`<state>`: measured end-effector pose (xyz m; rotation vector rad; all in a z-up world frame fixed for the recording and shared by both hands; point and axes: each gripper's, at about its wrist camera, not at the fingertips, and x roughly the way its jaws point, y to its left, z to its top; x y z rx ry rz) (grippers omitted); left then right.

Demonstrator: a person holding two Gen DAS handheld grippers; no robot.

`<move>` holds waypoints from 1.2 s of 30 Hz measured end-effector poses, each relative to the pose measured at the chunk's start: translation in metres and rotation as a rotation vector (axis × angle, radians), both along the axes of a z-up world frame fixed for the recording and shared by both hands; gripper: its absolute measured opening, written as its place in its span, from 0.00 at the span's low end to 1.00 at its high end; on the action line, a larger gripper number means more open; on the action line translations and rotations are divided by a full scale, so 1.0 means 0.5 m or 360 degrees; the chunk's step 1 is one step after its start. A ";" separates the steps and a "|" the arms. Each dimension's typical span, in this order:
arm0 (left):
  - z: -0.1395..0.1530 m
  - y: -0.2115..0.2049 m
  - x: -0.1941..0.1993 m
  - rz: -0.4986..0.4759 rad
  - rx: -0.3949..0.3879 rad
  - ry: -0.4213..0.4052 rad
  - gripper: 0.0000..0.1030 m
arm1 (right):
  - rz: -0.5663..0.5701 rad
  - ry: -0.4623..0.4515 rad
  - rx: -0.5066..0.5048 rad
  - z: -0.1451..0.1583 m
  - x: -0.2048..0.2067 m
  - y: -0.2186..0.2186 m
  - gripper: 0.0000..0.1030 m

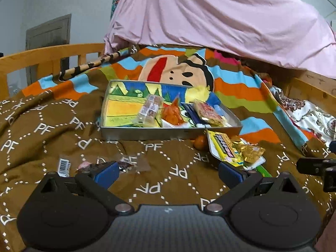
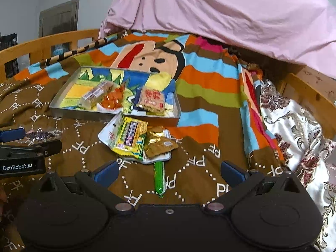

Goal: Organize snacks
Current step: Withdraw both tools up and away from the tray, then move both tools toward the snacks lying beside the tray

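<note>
The snack tray [image 2: 63, 110] sits mid-bed on the brown blanket [image 2: 189, 147], snacks filling its right half — the left half bare. A loose pile [image 2: 134, 140] lies just before its near rim, a green stick [image 2: 159, 176] nearest me. My right tool [image 2: 169, 173] and left tool [image 1: 167, 172] both gape wide, holding nothing. Wooden rails [image 2: 315, 96] bound the bed.

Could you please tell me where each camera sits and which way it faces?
Left wrist: on the left gripper, low over the blanket, facing the tray; its open blue fingers show, the right gripper at the right edge.
Right wrist: on the right gripper, further right, facing the yellow packet; open fingers, the left gripper at the left edge.
Shared: tray, yellow packet, blanket.
</note>
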<state>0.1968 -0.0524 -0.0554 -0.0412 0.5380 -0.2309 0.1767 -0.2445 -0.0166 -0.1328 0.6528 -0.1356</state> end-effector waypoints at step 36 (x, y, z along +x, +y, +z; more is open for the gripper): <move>0.010 -0.056 0.113 -0.0388 -0.0105 0.0064 1.00 | 0.0093 0.0414 0.0338 -0.047 0.133 -0.059 0.99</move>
